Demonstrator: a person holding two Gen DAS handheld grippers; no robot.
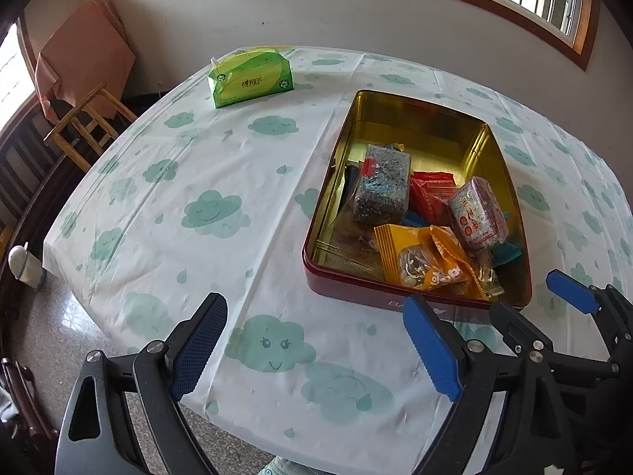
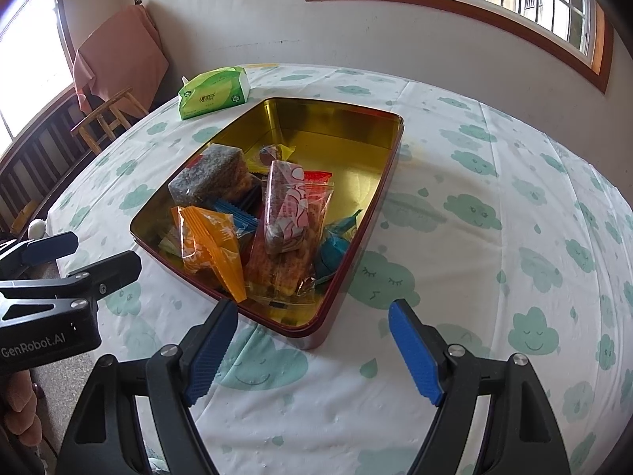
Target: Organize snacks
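Near tin (image 2: 348,277), both grippers gaping, empty

glossy metal tin (image 2: 379,182), crinkly plastic wrappers (image 2: 209,245)

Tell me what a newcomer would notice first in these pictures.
The open gold-lined tin in the middle of the cloud-print tablecloth, with wrapped snacks piled at its near end. Behind it, a green tissue pack sits near the table's far edge. In front, the left gripper and right gripper both hang open and empty.
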